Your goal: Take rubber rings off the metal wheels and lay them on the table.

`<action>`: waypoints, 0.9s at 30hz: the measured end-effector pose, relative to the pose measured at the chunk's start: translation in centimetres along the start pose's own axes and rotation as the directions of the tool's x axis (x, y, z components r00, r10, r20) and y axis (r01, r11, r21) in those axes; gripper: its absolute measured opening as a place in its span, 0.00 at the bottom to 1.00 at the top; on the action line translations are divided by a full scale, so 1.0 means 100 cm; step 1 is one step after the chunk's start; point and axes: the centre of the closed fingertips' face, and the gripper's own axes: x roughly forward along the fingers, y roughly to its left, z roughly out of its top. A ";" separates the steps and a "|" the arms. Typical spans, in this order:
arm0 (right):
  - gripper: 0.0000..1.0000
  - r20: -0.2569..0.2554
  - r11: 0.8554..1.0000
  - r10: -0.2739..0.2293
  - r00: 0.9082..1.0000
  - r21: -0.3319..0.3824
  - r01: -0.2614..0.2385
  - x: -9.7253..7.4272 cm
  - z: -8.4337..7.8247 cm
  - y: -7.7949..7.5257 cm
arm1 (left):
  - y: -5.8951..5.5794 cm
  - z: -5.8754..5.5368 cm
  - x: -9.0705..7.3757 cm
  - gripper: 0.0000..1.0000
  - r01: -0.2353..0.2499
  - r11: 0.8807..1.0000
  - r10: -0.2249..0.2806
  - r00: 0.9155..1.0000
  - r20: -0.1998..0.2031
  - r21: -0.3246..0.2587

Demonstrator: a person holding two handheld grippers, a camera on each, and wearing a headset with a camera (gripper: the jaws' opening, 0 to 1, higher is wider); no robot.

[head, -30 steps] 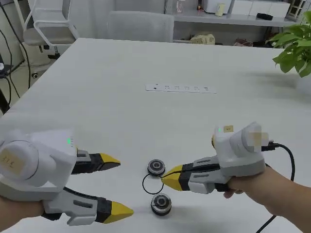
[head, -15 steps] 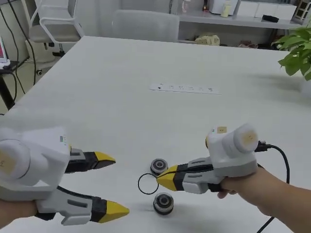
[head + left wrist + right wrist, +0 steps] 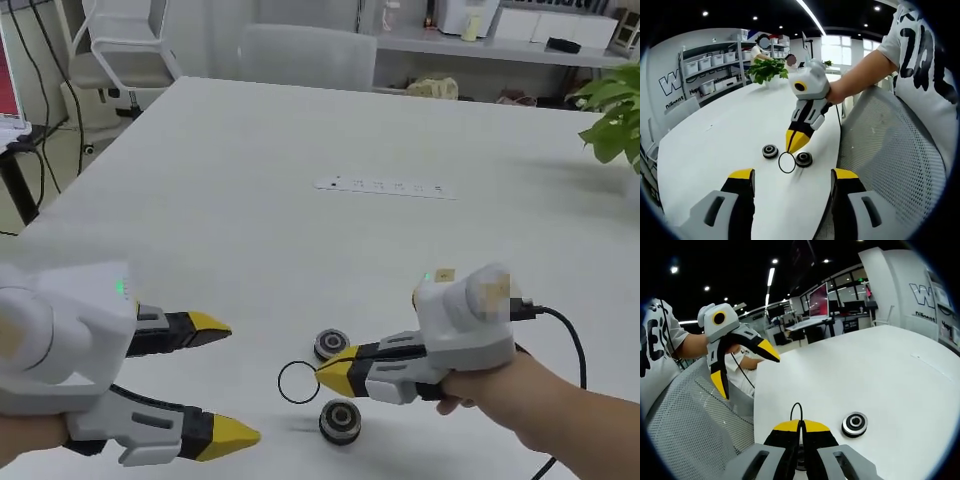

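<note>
Thin black rubber ring point(image 3: 280, 383) pinched tight in my right gripper point(image 3: 322, 374); I'd lay it flat, clear of the round metal wheels point(image 3: 340, 420).

Table point(image 3: 300, 150): plain white, no pattern. Left tongs point(image 3: 230, 380) and right tongs point(image 3: 325, 372): white housings, grey arms, black sections, yellow tips, and a small green light on each housing. Rubber ring point(image 3: 298, 382): black. Far metal wheel point(image 3: 331, 345) and near metal wheel point(image 3: 341, 421): dark rims, silver-grey centres. Power strip point(image 3: 385, 187): white. Plant point(image 3: 615, 115): green leaves. Shirt point(image 3: 920, 60): white with black print.
</note>
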 end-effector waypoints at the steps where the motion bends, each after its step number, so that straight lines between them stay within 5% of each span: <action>1: 0.00 0.000 1.000 0.000 1.000 -0.001 0.000 0.001 0.000 0.000 | 0.000 0.000 0.000 0.60 -0.001 1.000 0.001 1.000 0.000 0.000; 27: 0.00 -0.035 0.999 -0.032 0.999 -0.020 0.031 0.027 -0.007 -0.005 | 0.006 -0.002 -0.003 0.60 -0.013 1.000 0.012 1.000 -0.009 -0.003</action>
